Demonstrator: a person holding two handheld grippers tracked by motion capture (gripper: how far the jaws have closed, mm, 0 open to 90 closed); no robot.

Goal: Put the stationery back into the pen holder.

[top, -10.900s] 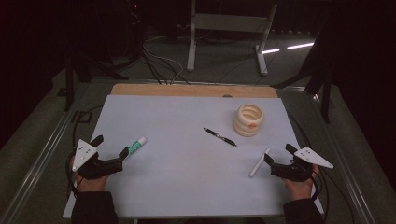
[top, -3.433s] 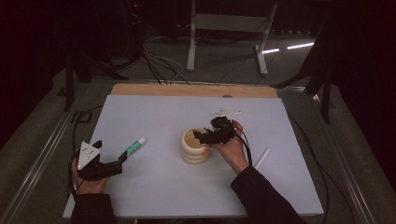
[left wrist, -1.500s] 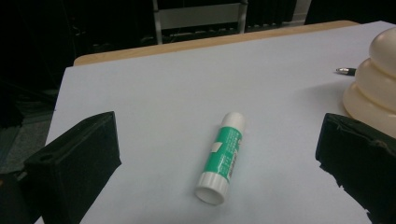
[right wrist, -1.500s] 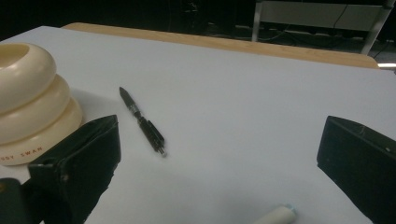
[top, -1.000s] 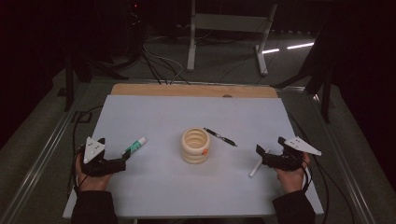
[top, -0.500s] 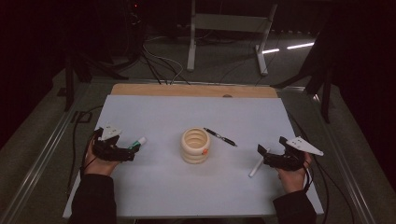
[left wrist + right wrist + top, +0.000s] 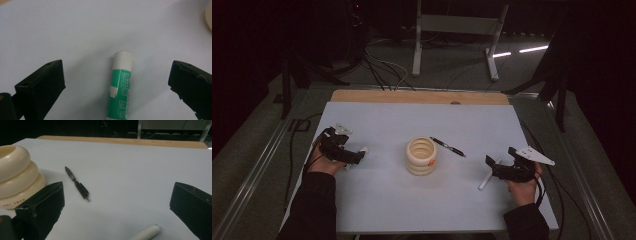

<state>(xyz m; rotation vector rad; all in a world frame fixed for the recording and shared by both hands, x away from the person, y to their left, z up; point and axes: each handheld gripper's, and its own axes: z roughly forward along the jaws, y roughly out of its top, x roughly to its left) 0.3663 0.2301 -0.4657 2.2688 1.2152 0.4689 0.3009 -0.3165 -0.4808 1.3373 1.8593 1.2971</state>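
A cream ribbed ring-shaped holder stands in the middle of the white table top. A black pen lies just right of it. My left gripper hovers open over a green-and-white glue stick, which lies between its jaws untouched; its white cap peeks out at the jaw tips. My right gripper stays open low at the right, with a white tube lying just below its jaws. The right gripper view shows the holder, the pen and the tube's end.
A wooden strip runs along the far edge of the table. Metal rails flank both sides. Cables and a stand's legs lie on the dark floor beyond.
My left gripper has moved forward and right over the glue stick, which now lies between its open jaws. The right gripper has barely moved.
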